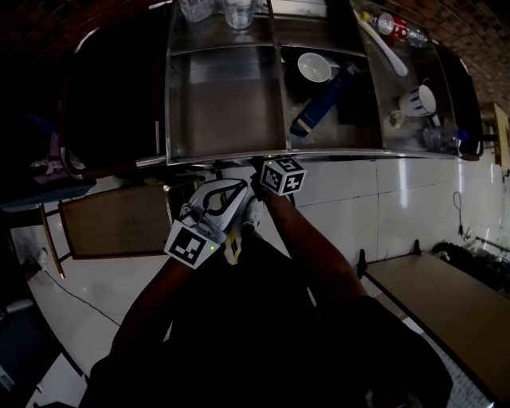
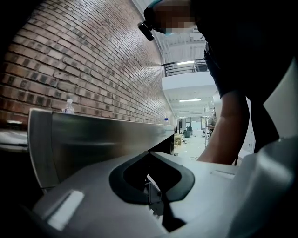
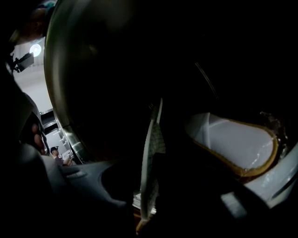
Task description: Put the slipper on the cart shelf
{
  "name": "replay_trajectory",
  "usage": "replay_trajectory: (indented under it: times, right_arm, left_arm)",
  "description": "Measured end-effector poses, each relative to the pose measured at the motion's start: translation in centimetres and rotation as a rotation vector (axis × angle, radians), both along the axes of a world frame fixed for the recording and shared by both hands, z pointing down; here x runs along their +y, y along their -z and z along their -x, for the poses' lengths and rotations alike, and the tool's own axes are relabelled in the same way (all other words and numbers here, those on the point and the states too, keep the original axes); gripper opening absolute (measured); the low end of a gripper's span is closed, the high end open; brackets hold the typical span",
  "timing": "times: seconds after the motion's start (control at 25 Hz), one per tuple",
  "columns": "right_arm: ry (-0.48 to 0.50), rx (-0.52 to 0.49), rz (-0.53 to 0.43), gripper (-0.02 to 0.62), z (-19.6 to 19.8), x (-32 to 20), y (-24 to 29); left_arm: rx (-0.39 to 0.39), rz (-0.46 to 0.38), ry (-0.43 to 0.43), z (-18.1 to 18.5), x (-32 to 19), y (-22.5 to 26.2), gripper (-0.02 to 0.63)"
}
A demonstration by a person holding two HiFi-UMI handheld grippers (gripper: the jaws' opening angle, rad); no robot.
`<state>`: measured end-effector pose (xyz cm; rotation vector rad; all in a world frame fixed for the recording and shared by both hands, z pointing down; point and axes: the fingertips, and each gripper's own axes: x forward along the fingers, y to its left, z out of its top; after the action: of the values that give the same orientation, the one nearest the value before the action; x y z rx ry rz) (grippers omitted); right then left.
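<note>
Your right claw (image 3: 151,186) is clamped on the slipper (image 3: 152,139). The thin, mesh-patterned sole stands edge-on between its jaws, and a white, tan-rimmed face of the slipper shows just to the right. That view is very dark.

Your left claw (image 2: 151,179) has its jaws drawn together. A thin pale sliver sits in the dark gap between them, and you cannot tell from either view what it is.

From your head, both claws are close together, just on the near side of the cart (image 1: 227,155), about midway along its steel rim. The slipper is up in the air there, not on the cart's surface (image 1: 223,103).

The left compartment of that surface is bare. The middle one holds a white bowl (image 1: 314,66) and a blue packet (image 1: 319,103) that leans across it. A white cup (image 1: 418,100) sits further right, and clear glasses (image 1: 237,12) stand at the far edge.

A low wooden table (image 1: 446,311) stands on the pale tiled floor (image 1: 374,203) to your right.
</note>
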<state>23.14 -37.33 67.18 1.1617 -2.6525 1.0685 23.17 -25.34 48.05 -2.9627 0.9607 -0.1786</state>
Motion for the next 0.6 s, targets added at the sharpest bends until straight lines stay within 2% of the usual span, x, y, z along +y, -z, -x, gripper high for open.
replay_trajectory:
  times: [0.16, 0.28, 0.36, 0.48, 0.6]
  right_arm:
    - [0.028, 0.042, -0.023, 0.066, 0.8, -1.1, -0.2]
    - [0.018, 0.126, -0.046, 0.08, 0.5, -1.7, -0.8]
    - [-0.015, 0.214, -0.079, 0.128, -0.3, -2.5, -0.9]
    - [-0.059, 0.3, -0.108, 0.241, -1.3, -3.3, -1.0]
    - [-0.089, 0.331, -0.124, 0.268, -2.1, -3.7, -0.8]
  left_arm:
    - [-0.014, -0.019, 0.004, 0.2, -0.1, 0.0, 0.0]
    - [-0.012, -0.009, 0.012, 0.3, 0.1, -0.1, 0.0]
    - [-0.013, -0.003, 0.012, 0.4, 0.3, -0.3, 0.0]
    - [-0.017, -0.008, 0.014, 0.6, 0.5, -0.2, 0.0]
    - [-0.006, 0.032, 0.034, 0.9, 0.9, -0.5, 0.002]
